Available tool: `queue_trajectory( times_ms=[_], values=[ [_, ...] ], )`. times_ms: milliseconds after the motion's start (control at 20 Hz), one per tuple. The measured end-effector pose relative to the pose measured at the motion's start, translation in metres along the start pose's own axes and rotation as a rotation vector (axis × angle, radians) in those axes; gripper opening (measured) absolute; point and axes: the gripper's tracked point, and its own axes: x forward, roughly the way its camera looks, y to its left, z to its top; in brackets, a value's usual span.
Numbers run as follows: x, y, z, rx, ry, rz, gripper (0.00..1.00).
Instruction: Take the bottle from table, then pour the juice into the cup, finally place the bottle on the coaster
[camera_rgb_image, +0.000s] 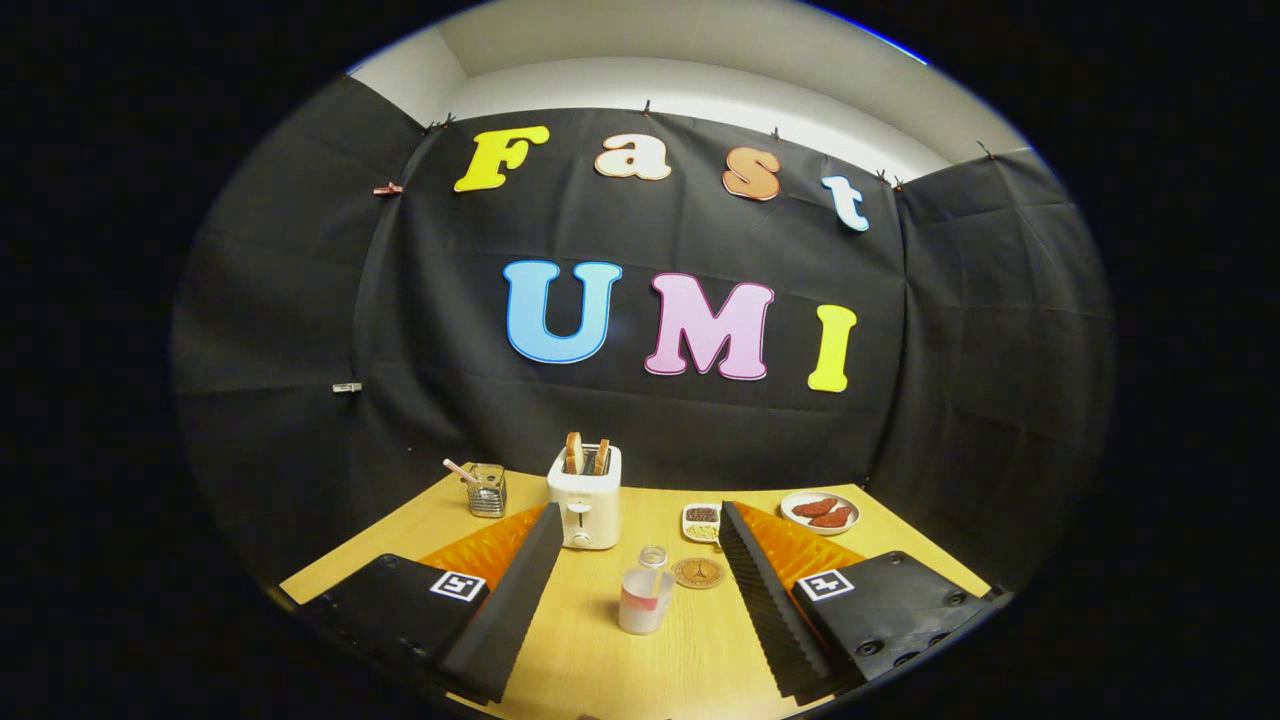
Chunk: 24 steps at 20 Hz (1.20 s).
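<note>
Left to right on the table (400, 540): a glass jar (487, 490), a toaster (585, 497), then the cup (644, 602) with the bottle (653, 557) just behind it, and the coaster (698, 572) beside them. The gripper (635, 600) hangs released, fingers wide, grasping nothing. Reaching straight in would likely knock the cup over first. The cup hides most of the bottle, so its juice level is unclear
</note>
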Motion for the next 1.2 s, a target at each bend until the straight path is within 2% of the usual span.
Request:
queue_trajectory(
  times_ms=[300, 450, 650, 1200],
  values=[
    [0.010, 0.011, -0.015, 0.014, 0.011, -0.012, 0.97],
    [0.015, 0.000, -0.013, -0.019, 0.010, -0.070, 0.97],
    [0.030, 0.011, -0.016, -0.001, -0.003, -0.054, 0.97],
    [0.067, 0.027, -0.071, -0.097, 0.092, -0.041, 0.97]
  ],
)
